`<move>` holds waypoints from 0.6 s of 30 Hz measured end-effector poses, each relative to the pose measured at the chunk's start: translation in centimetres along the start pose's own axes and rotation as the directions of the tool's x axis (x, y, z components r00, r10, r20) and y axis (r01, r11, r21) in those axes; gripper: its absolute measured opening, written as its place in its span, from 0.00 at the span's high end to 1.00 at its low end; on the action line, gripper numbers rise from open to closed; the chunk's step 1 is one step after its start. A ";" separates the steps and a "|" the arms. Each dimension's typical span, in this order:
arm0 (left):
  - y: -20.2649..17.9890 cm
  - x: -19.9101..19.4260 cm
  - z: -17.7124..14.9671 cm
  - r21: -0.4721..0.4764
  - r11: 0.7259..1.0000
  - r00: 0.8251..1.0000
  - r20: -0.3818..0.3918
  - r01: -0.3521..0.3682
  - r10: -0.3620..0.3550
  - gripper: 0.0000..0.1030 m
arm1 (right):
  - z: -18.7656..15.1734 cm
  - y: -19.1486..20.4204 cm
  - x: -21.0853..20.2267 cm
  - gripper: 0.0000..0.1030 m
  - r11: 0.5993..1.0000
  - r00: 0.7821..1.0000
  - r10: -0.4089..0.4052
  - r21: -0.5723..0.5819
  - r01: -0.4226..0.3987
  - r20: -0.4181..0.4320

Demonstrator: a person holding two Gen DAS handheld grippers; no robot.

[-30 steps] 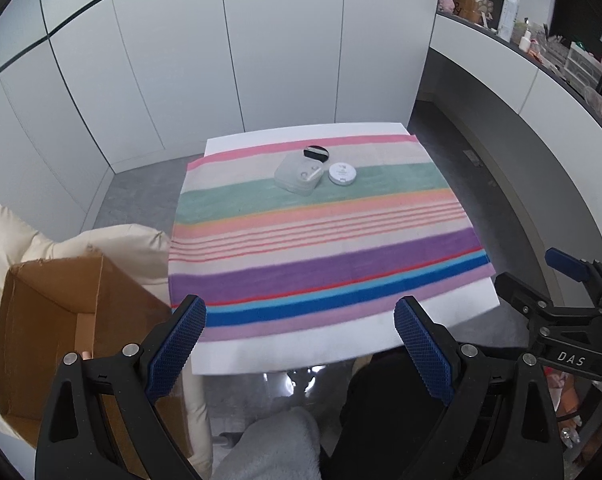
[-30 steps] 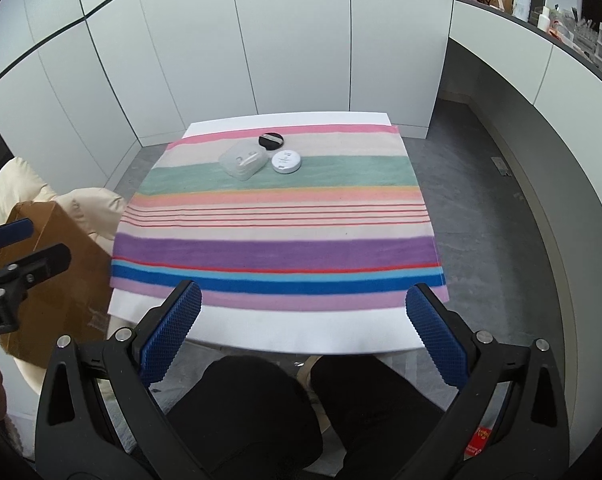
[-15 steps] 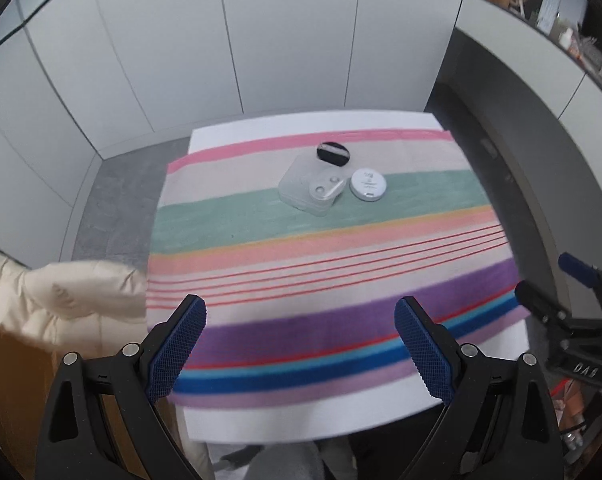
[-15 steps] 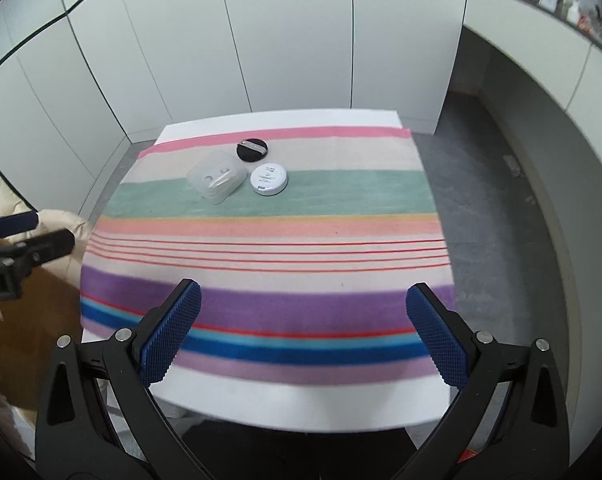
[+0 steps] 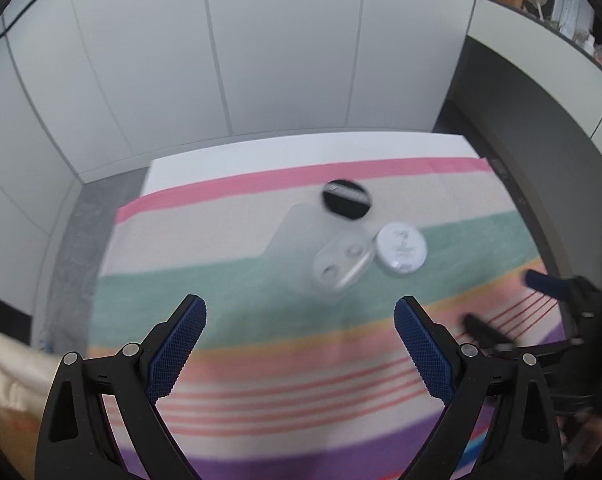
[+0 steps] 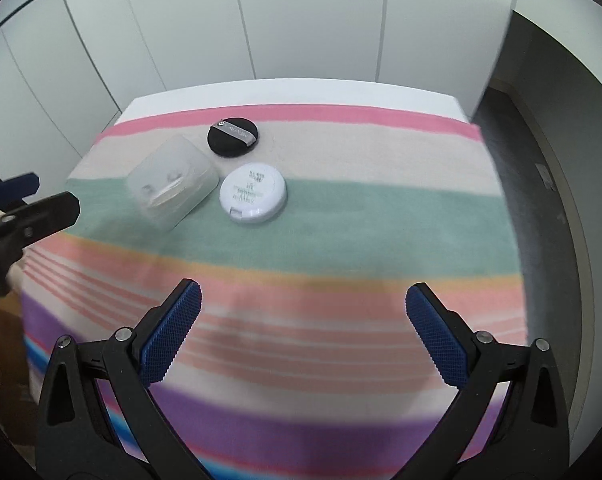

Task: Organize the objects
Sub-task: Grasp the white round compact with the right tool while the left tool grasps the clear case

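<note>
A clear plastic box (image 6: 172,181) lies on the striped cloth (image 6: 341,208) toward the far side of the table, with a small white item inside it. A round black puff (image 6: 232,137) lies just behind it and a round white compact (image 6: 253,193) just to its right. The same three show blurred in the left wrist view: box (image 5: 321,246), puff (image 5: 346,199), compact (image 5: 401,249). My left gripper (image 5: 300,314) is open and empty above the cloth, short of the box. My right gripper (image 6: 301,300) is open and empty above the pink stripes.
White cabinet doors (image 6: 301,20) stand behind the table. A grey floor (image 6: 549,184) and a curved counter lie to the right. A cream cushion (image 5: 5,376) sits off the table's left edge. Each gripper shows at the other view's side edge.
Both grippers have moved forward over the table toward the three objects, which now look much larger. The cardboard box at the left has dropped out of view. Both stay open.
</note>
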State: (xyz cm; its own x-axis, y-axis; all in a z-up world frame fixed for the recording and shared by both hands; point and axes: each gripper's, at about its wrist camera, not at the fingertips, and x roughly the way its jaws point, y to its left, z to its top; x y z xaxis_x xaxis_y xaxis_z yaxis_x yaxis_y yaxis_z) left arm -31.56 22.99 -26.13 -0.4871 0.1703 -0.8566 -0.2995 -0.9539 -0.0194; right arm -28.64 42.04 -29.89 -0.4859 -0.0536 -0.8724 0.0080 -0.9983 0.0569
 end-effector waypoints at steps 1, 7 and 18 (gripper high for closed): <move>-0.3 0.6 0.2 0.002 1.000 1.000 0.002 0.005 -0.005 0.07 | 0.3 0.3 0.9 0.00 1.000 1.000 0.004 -0.016 -0.004 0.005; -0.5 2.9 0.9 -0.025 0.999 0.999 -0.020 0.046 -0.046 0.08 | 3.0 2.6 5.5 0.00 0.991 0.996 0.065 -0.120 -0.058 0.061; -1.6 5.4 1.2 -0.009 0.998 0.996 -0.068 0.064 -0.064 0.08 | 2.7 2.0 7.0 0.41 0.993 0.996 0.051 -0.112 -0.042 0.079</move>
State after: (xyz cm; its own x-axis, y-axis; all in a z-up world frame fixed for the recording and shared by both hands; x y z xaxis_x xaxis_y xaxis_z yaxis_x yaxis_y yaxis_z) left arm -34.73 25.73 -30.09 -0.4099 0.2140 -0.8867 -0.3228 -0.9432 -0.0785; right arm -34.36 39.71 -34.54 -0.5528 -0.1030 -0.8269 0.1260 -0.9913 0.0392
